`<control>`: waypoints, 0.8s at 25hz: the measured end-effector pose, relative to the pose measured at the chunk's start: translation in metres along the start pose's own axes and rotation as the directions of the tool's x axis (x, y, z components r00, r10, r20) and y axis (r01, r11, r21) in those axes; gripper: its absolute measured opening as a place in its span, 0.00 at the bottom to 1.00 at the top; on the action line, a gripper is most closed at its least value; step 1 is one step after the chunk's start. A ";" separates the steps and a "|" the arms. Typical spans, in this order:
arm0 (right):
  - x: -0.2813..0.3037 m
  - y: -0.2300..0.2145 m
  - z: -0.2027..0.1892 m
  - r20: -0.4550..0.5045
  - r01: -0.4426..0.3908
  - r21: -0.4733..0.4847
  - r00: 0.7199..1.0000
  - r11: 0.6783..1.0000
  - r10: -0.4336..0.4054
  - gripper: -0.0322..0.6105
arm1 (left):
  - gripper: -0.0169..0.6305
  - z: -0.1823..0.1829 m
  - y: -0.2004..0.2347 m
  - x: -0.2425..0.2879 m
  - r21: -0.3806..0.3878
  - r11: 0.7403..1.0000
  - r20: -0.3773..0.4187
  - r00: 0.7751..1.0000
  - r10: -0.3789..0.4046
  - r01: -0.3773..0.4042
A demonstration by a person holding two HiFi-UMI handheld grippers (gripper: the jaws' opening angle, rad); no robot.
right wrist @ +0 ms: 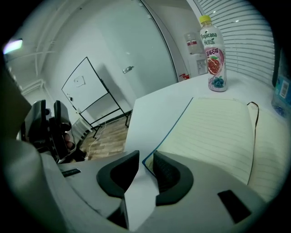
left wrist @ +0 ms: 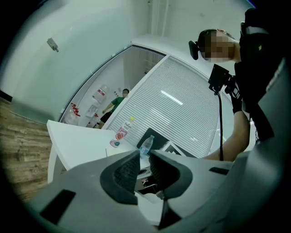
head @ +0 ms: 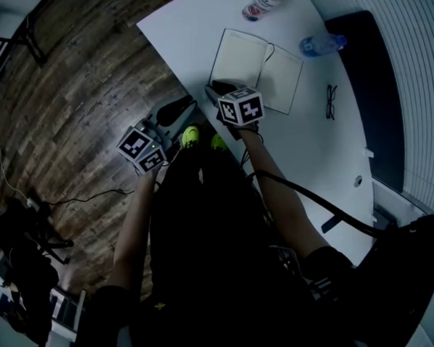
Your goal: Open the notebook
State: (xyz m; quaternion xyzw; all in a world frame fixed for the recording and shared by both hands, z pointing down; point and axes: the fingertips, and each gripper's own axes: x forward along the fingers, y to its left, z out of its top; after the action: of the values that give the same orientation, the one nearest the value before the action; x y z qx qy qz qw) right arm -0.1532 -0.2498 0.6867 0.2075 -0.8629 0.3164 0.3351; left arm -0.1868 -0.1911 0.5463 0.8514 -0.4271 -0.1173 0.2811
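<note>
The notebook (head: pixel 258 65) lies open on the white table (head: pixel 188 33), its cream lined pages (right wrist: pixel 213 132) facing up. My right gripper (head: pixel 214 88) is at the notebook's near left corner. In the right gripper view the jaws (right wrist: pixel 145 161) stand a little apart with the blue-edged corner in the gap, and the pads do not press on it. My left gripper (head: pixel 186 103) hangs off the table's left edge, above the wooden floor. It points level toward the table (left wrist: pixel 77 145), and its jaws (left wrist: pixel 144 159) show a narrow gap with nothing between them.
A pink juice bottle (head: pixel 264 1) stands at the table's far end and a water bottle (head: pixel 323 44) lies right of the notebook. Glasses (head: pixel 331 101) rest nearer me on the right. A black cable (head: pixel 305 193) trails along my right arm. A whiteboard stand (right wrist: pixel 86 88) is beyond the table.
</note>
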 end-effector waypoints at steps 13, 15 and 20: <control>-0.034 0.022 0.019 0.083 -0.063 -0.020 0.994 0.998 0.064 0.10 | 0.13 0.018 -0.009 0.004 0.043 0.999 0.000 1.000 -0.026 0.026; -0.045 0.019 0.026 0.118 -0.040 -0.027 0.992 0.999 0.043 0.05 | 0.13 0.021 -0.012 0.008 0.047 0.998 -0.002 0.999 -0.036 0.036; -0.072 0.018 0.042 0.181 -0.025 -0.025 0.983 0.999 0.029 0.04 | 0.13 0.024 -0.024 0.019 0.056 0.996 -0.026 0.997 -0.067 0.068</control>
State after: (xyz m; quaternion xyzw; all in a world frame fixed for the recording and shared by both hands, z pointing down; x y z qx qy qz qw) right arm -0.1324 -0.2549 0.6044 0.2200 -0.8960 0.2911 0.2532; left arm -0.1702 -0.2043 0.5135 0.8744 -0.3978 -0.1042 0.2575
